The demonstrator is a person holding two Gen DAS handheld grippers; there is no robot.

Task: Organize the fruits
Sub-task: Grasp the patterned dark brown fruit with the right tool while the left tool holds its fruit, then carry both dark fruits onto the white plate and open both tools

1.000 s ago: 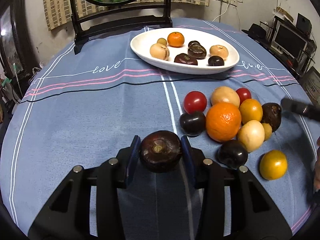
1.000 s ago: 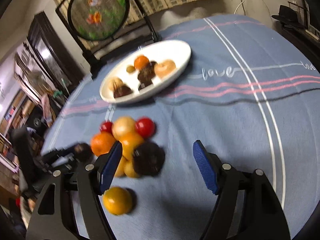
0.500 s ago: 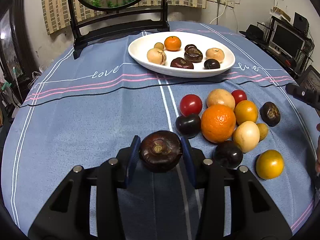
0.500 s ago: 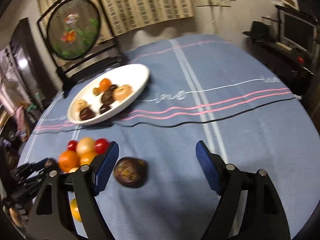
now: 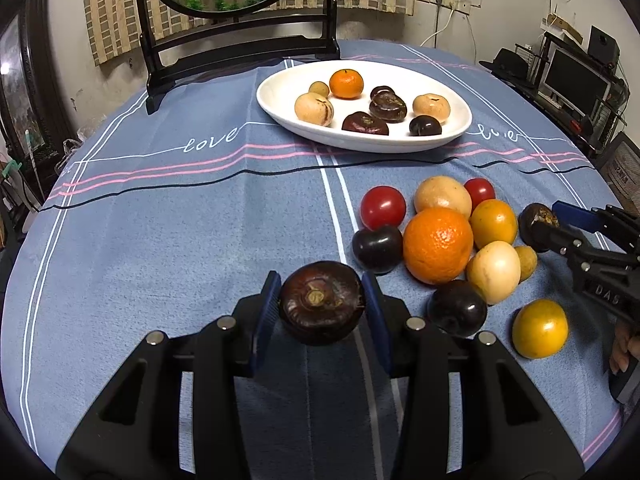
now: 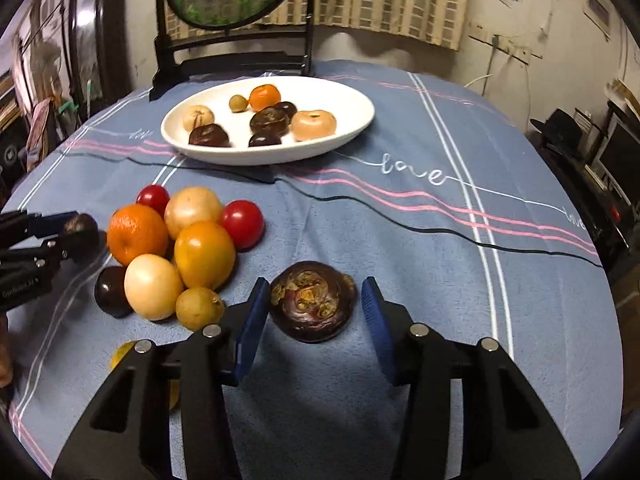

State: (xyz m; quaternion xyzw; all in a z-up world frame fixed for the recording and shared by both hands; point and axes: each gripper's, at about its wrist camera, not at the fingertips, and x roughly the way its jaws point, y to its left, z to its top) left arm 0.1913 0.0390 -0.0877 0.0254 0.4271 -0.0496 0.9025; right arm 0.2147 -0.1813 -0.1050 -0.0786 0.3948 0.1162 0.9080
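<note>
Blue striped tablecloth [image 5: 160, 240] covers the table. Low at the left, the left gripper [image 5: 322, 308] pinches a dark brown fruit [image 5: 320, 304] between both pads, lifted off the cloth. To its right lies a loose heap of fruit around a large orange [image 5: 438, 244], with the white plate [image 5: 280, 80] of sorted fruit behind. Right of the heap, the right gripper [image 6: 314, 308] has just been closing around a second brown fruit [image 6: 312, 300] resting on the cloth; a thin gap shows at its right pad.
</note>
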